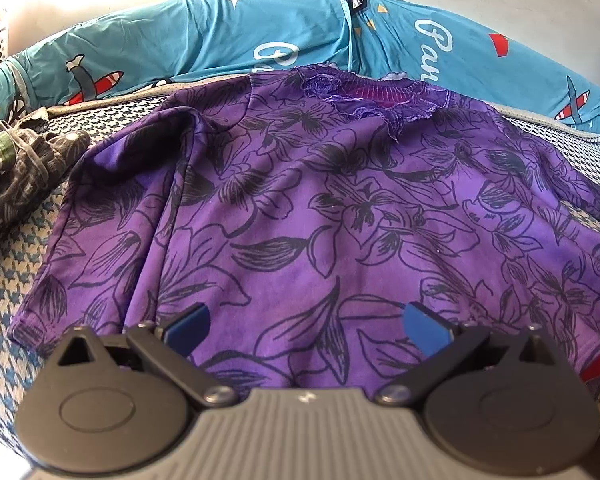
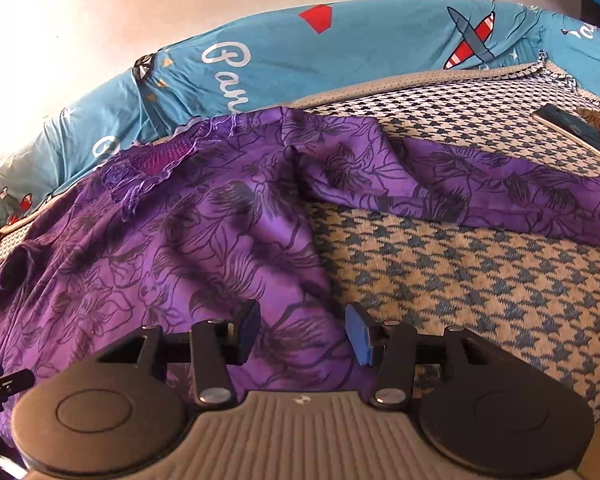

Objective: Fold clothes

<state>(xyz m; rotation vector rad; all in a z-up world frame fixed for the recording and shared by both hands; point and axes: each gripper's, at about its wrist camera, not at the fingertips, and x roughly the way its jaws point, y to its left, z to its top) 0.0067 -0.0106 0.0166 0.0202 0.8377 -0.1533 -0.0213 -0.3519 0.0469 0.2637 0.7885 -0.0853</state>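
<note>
Purple floral top (image 1: 320, 208) is spread flat on the bed (image 2: 480, 280) for folding, with left gripper (image 1: 306, 330) wide and right gripper (image 2: 303, 334) part-open, both holding nothing.

The bed (image 2: 480, 280) carries a cover woven in a blue and cream houndstooth check. A purple top (image 1: 320, 216) printed with dark flower outlines lies spread flat on this cover, neckline toward the far edge. One sleeve (image 2: 500, 196) stretches sideways from the top across the bare check; the other sleeve (image 1: 112, 216) lies folded down close along the body. Just behind the top's neckline, a teal bolster (image 1: 228, 36) with white lettering and red-striped aeroplanes runs along the far edge of the bed. A crumpled dark patterned garment (image 1: 24, 164) lies beside the top's folded sleeve.
</note>
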